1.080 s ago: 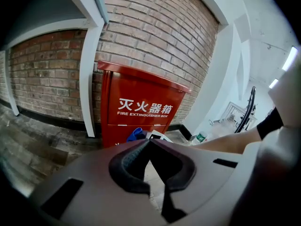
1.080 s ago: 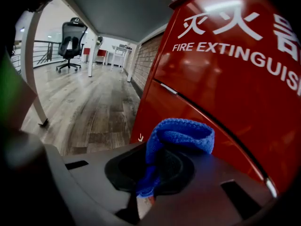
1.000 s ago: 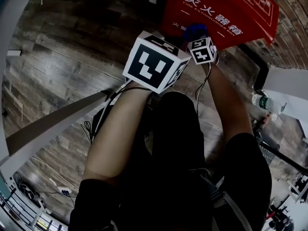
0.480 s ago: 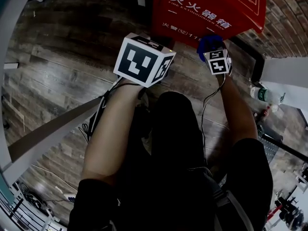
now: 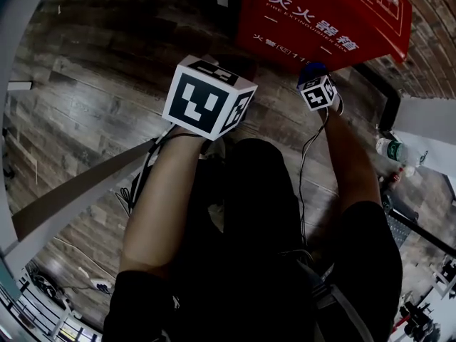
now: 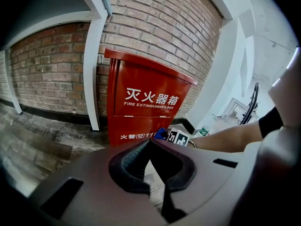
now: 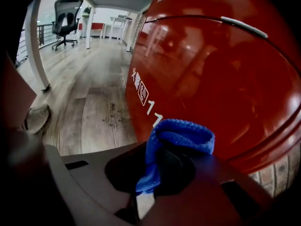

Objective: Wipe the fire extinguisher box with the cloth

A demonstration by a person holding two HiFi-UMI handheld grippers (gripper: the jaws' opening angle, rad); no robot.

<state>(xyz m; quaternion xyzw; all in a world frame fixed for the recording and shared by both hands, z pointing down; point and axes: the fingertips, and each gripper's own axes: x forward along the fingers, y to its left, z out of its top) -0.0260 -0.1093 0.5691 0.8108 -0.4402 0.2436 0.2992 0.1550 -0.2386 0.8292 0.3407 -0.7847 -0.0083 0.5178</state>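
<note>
The red fire extinguisher box (image 5: 324, 13) stands on the wooden floor against a brick wall, with white lettering on its front (image 6: 141, 98). My right gripper (image 5: 312, 75) is shut on a folded blue cloth (image 7: 181, 134), which is pressed to the lower part of the glossy red front (image 7: 211, 69). From the left gripper view the cloth (image 6: 161, 133) shows at the box's bottom right corner. My left gripper (image 6: 150, 142) hangs back from the box, its tips together with nothing between them. Only its marker cube (image 5: 209, 97) shows in the head view.
A white post (image 6: 91, 55) stands just left of the box before the brick wall. A plastic bottle (image 5: 388, 149) stands on the floor to the right. Cables (image 5: 135, 184) trail on the floor behind. An office chair (image 7: 66, 8) stands far off.
My right gripper has slid the cloth to the right along the lower front of the box. The left gripper has drifted slightly left and stays away from the box.
</note>
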